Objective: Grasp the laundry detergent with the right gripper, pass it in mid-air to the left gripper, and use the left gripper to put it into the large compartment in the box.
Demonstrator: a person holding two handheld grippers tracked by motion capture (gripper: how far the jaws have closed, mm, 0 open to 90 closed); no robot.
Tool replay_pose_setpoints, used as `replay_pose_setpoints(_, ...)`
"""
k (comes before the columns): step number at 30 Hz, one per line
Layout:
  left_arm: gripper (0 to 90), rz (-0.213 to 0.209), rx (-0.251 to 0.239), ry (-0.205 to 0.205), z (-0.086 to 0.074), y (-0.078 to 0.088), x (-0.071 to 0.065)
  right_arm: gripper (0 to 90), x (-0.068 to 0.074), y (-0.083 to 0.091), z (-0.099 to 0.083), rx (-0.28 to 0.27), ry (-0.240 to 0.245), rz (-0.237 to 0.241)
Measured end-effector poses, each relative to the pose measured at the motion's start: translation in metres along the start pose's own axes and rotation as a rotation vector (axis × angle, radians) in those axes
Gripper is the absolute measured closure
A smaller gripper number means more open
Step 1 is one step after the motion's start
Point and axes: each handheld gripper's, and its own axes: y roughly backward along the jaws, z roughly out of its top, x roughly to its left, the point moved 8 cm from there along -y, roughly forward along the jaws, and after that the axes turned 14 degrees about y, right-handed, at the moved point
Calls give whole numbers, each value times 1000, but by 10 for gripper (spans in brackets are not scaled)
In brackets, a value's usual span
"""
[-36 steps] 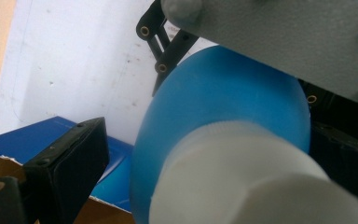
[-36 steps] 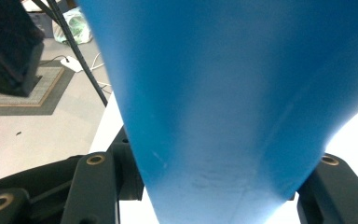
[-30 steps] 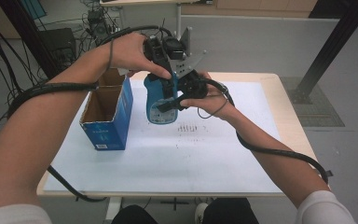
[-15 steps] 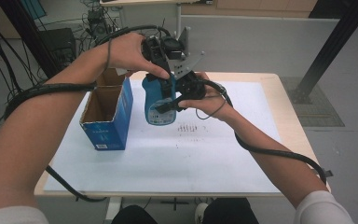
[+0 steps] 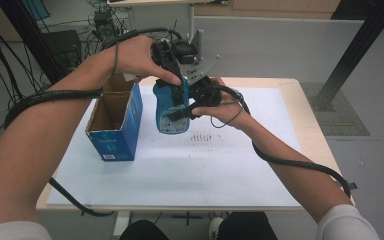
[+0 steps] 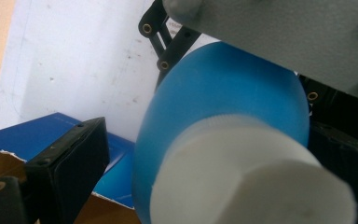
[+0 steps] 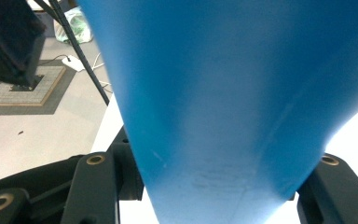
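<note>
Above table (image 5: 280, 165), high view: blue bottle (image 5: 170, 107) held in air between both hands, just right of open blue box (image 5: 115, 125). Left gripper (image 5: 172, 62) comes down onto bottle top; right gripper (image 5: 192, 102) pinches bottle body from side.

Left gripper view: white cap (image 6: 242, 177) close up between jaws; left jaw stands clear of it, right jaw partly hidden, contact unclear, so cannot tell whether spread or pressed together. Blue box at lower left.

Right gripper view: jaws pressed against both sides of bottle (image 7: 233, 102); floor (image 7: 46, 121) beyond table edge.
</note>
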Motion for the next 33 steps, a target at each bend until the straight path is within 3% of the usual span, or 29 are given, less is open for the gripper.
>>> replay_pose_setpoints(16,85,20,0,-20,4,0,-2,438,-1,3,-1,4,1,-7)
replay_pose_setpoints(25,199,36,-13,-26,7,0,-3,438,-1,4,-1,6,10,-14)
replay_pose_setpoints(33,257,43,1,-58,6,0,-4,438,0,4,-2,13,25,-15)
